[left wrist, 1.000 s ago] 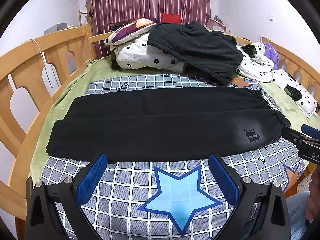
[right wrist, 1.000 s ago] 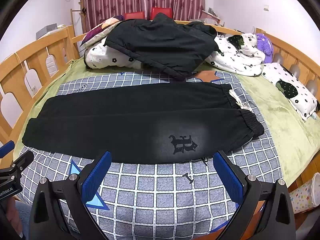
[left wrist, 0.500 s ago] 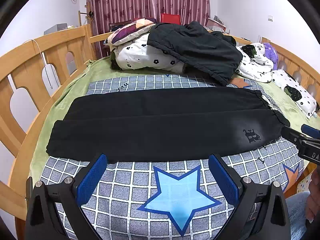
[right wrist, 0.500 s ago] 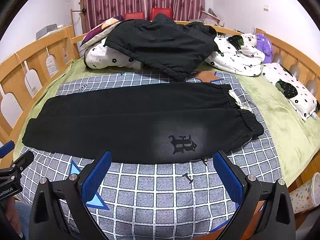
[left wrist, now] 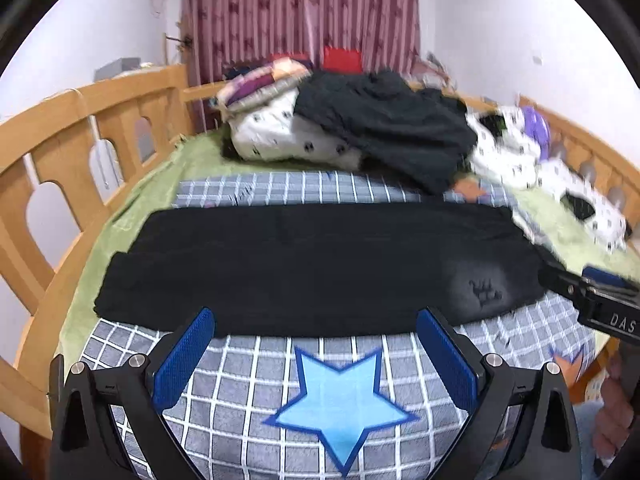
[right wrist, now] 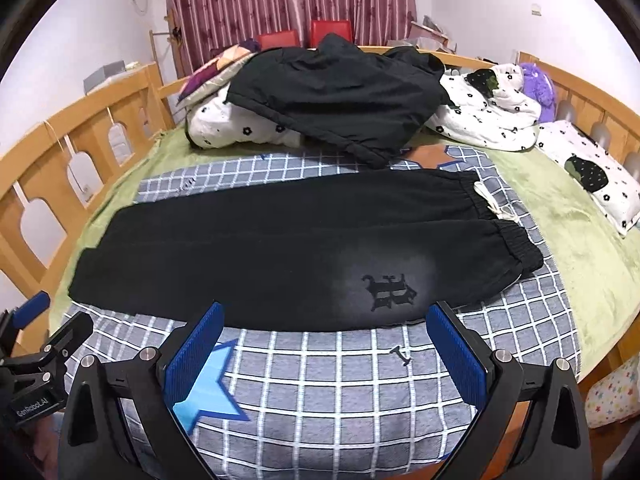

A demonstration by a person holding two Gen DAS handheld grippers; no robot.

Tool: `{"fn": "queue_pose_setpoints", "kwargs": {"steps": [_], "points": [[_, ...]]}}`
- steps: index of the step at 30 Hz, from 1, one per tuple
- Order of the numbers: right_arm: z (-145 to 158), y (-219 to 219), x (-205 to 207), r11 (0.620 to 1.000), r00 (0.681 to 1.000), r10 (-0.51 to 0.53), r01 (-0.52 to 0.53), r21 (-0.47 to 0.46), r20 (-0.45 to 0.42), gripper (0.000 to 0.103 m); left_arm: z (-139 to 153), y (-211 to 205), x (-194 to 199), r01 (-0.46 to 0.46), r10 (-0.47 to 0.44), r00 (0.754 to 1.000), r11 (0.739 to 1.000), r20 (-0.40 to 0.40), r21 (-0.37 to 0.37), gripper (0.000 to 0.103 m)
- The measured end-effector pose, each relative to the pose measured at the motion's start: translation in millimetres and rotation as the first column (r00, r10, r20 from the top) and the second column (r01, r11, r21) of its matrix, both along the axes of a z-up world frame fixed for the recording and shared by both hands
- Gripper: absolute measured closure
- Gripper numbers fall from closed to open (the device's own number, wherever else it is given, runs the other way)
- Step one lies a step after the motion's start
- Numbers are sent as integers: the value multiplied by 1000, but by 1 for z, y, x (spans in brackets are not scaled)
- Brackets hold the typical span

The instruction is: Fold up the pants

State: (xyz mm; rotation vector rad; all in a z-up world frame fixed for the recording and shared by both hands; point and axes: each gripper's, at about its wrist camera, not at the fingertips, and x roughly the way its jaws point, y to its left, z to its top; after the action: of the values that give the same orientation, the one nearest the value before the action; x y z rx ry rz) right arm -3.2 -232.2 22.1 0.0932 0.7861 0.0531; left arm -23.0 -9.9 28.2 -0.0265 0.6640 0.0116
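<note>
- pants (right wrist: 288,248), long black soft cloth trousers with an elastic waistband, lie flat across the grey-and-white checked blanket with blue stars (right wrist: 320,380), already doubled leg over leg; waistband to the right, cuffs to the left.
- nearest the cameras, the left gripper (left wrist: 316,354) and the right gripper (right wrist: 324,350), both black with blue ribbed pads, hover just short of the pants' near edge, each with its jaws spread wide and nothing between them.
- judged step: take hold of the pants for the next fold, most likely bringing one end over the other.
- to do it well, each gripper should drop low to the blanket and catch both layers of the near edge, not the top one only, or the legs will slide apart.
- the left gripper suits the cuff end (left wrist: 116,284), the right the waistband end (right wrist: 516,248); the left view is blurred, so its exact aim is unclear.
- the dark gothic emblem on a faded grey patch (right wrist: 388,286) sits near the right gripper; keep it smooth.
- mind the white drawstring (right wrist: 494,204) trailing from the far waistband; tuck it in.
- further off, a heap of black clothing on white flowered bedding (right wrist: 336,92) lies well clear of the fold.
</note>
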Motion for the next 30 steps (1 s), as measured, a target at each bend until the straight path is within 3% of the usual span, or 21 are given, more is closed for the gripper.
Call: {"fn": "queue_pose_setpoints", "kwargs": {"steps": [3,6,9,12,15,19,22,26,30], "points": [[16,-6,-5,1000,1000,7,-7,10,28,3,14,11,1,-13,13,1000,1000,29,-15,0],[41,-16,-10,999,997,12,-9,-37,82,3,32,23,7,-64,60,997,996,57,64,0],[67,-35,-10,998,992,-11,18,-56,124,2,50,38,9,-86,78,992,993,95,82,0],[84,-59,-6,999,990,-11,15,-29,143,2,63,57,13,-80,73,991,995,115,57,0],[85,-84,-4,1000,981,-3,2,7,196,2,65,73,22,-102,93,990,991,108,84,0],[58,-104,16,1000,992,-14,16,-16,128,2,43,90,36,-95,91,995,990,44,104,0],[25,-119,27,999,992,-32,31,7,125,2,18,102,40,-113,110,993,989,31,94,0],[-22,-134,37,999,994,-42,38,38,99,6,-34,125,57,-132,133,990,991,-40,33,1],[-81,-146,49,998,998,-55,55,-5,20,17,-88,148,69,-180,172,976,983,-134,-48,1]]}}
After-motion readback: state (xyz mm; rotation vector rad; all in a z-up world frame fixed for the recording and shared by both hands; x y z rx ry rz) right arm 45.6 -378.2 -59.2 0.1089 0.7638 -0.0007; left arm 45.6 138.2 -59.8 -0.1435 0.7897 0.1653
